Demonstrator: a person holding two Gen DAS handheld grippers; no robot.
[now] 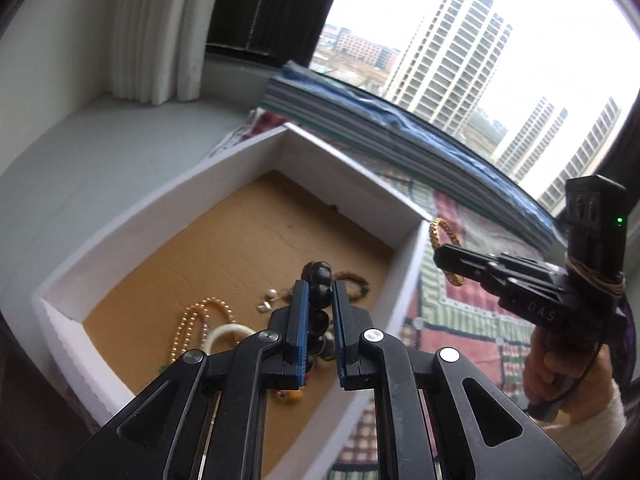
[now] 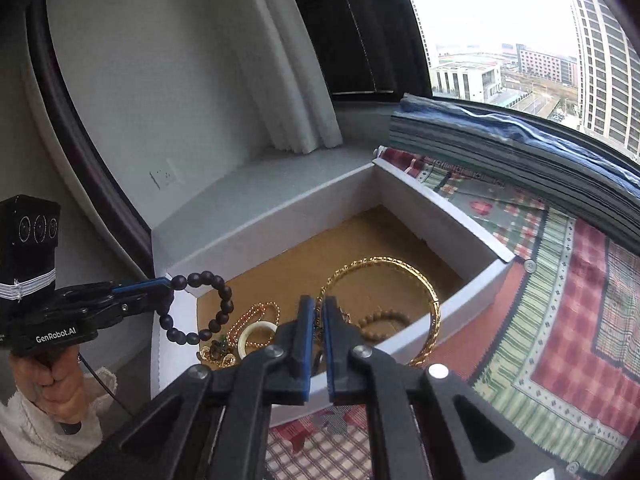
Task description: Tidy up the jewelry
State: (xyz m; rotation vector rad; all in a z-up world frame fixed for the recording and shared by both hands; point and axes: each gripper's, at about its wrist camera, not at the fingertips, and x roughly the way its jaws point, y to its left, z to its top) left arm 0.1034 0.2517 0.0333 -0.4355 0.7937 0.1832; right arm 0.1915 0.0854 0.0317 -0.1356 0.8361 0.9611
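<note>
A white box (image 1: 224, 160) with a brown cardboard floor holds several jewelry pieces: a gold bead necklace (image 1: 196, 320), a white ring bangle (image 1: 224, 334) and a brown bead bracelet (image 2: 382, 322). My left gripper (image 1: 320, 292) is shut on a dark bead bracelet (image 1: 320, 280), held above the box; it also shows in the right wrist view (image 2: 208, 308). My right gripper (image 2: 316, 308) is shut on a gold chain bangle (image 2: 384, 268), held over the box's right wall; the bangle also shows in the left wrist view (image 1: 440, 240).
The box (image 2: 440, 208) sits on a patterned red and green cloth (image 2: 560, 300) by a window. A stack of folded fabric (image 2: 500, 152) lies behind it along the sill. A white foam block (image 1: 160, 40) stands at the back left.
</note>
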